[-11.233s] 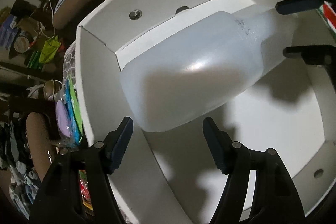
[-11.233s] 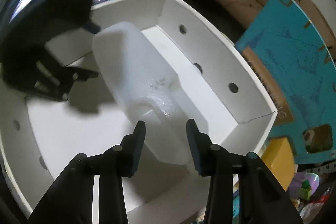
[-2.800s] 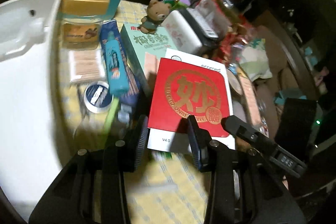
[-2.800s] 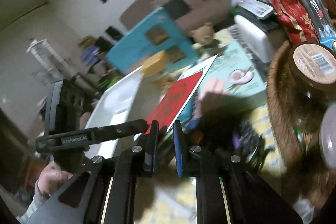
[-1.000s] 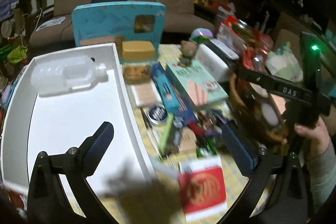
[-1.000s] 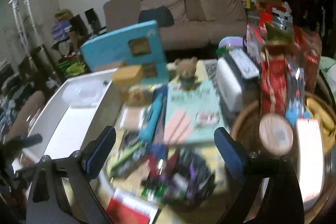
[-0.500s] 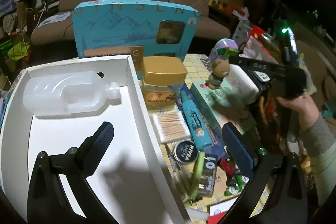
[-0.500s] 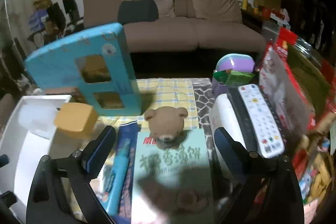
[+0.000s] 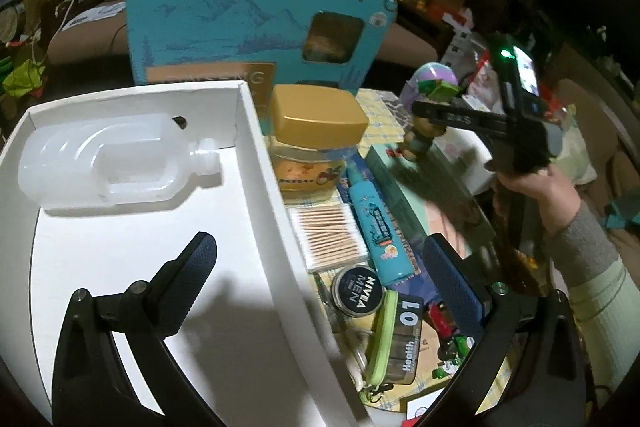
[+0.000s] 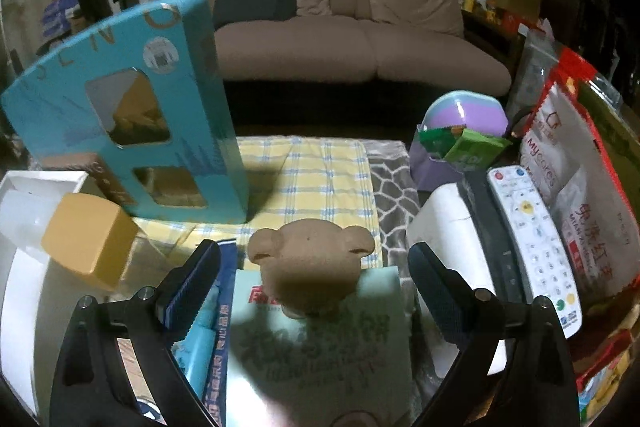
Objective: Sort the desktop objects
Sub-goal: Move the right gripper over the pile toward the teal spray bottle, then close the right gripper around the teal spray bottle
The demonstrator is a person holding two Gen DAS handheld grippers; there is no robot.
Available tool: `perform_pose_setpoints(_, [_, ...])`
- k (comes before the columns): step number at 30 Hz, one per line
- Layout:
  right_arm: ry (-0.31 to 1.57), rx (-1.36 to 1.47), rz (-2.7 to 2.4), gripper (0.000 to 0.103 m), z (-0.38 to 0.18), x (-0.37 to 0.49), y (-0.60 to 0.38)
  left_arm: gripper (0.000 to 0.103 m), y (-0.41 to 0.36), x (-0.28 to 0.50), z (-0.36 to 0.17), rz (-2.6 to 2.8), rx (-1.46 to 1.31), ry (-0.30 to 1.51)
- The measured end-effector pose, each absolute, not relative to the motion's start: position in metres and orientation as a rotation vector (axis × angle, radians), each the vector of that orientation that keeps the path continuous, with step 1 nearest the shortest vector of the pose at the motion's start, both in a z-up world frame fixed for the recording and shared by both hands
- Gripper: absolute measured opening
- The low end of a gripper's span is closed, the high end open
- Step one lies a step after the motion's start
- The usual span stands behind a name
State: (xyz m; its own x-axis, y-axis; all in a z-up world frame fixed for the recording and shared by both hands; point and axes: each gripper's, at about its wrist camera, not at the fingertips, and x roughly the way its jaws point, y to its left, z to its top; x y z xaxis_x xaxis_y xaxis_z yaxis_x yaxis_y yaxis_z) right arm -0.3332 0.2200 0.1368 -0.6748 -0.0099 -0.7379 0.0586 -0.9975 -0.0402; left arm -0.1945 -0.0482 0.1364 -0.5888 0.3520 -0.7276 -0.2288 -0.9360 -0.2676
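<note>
A small brown bear figure (image 10: 310, 263) stands on a pale green box (image 10: 320, 347). My right gripper (image 10: 314, 271) is open, one jaw on each side of the bear, not touching it. In the left wrist view the bear (image 9: 420, 143) is partly hidden behind the right gripper's fingers (image 9: 460, 117). My left gripper (image 9: 320, 271) is open and empty above the right wall of the white tray (image 9: 276, 227). A clear plastic bottle (image 9: 112, 163) lies in the tray's far corner.
A gold-lidded jar (image 9: 316, 143), cotton swabs (image 9: 328, 237), a blue tube (image 9: 376, 227), a Nivea tin (image 9: 358, 291) and a pill case (image 9: 400, 339) lie right of the tray. A tall teal box (image 10: 132, 115) stands behind. A remote (image 10: 532, 239) lies at the right.
My right gripper has moved forward and down to the bear, which now sits between its open jaws. My left gripper has moved slightly closer to the tray wall.
</note>
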Motion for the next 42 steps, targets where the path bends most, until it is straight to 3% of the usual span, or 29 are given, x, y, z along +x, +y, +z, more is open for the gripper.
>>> perform_pose_setpoints(8, [0.04,1.123,-2.868,0.093,0.165,-0.28,0.222,0.103,-0.053,-0.183,0.141,2.516,-1.194,-0.237])
perform_pose_setpoints(13, [0.053,1.196,-2.632,0.078,0.155,-0.237,0.181,0.103,-0.058,-0.17,0.135,2.502,-1.217,-0.283])
perform_pose_setpoints(16, [0.118,1.334,-2.539,0.048,0.124,-0.235,0.153,0.103,-0.059,-0.158,0.133,2.486,-1.223,-0.302])
perform_pose_setpoints(23, [0.268,1.57,-2.479,0.045,0.062,-0.237,0.125,0.103,-0.056,-0.141,0.125,2.463,-1.252,-0.258])
perform_pose_setpoints(25, [0.286,1.612,-2.465,0.037,0.051,-0.236,0.125,0.103,-0.057,-0.14,0.123,2.454,-1.259,-0.273])
perform_pose_setpoints(28, [0.27,1.603,-2.474,0.034,0.051,-0.233,0.129,0.103,-0.058,-0.14,0.122,2.431,-1.264,-0.298])
perform_pose_setpoints(32, [0.126,1.594,-2.463,0.032,0.061,-0.226,0.147,0.103,-0.057,-0.141,0.122,2.402,-1.264,-0.356])
perform_pose_setpoints(36, [-0.117,1.575,-2.428,0.031,0.078,-0.213,0.174,0.102,-0.061,-0.149,0.119,2.3,-1.273,-0.575])
perform_pose_setpoints(38, [-0.271,1.546,-2.39,0.031,0.09,-0.202,0.183,0.093,-0.058,-0.155,0.114,2.206,-1.283,-0.72])
perform_pose_setpoints(39, [-0.35,1.526,-2.361,0.03,0.096,-0.193,0.191,0.082,-0.056,-0.157,0.112,2.183,-1.293,-0.768])
perform_pose_setpoints(40, [-0.391,1.511,-2.349,0.03,0.101,-0.185,0.188,0.077,-0.052,-0.16,0.109,2.148,-1.31,-0.827])
perform_pose_setpoints(42, [-0.463,1.475,-2.319,0.03,0.112,-0.17,0.192,0.077,-0.045,-0.164,0.104,2.085,-1.324,-0.91])
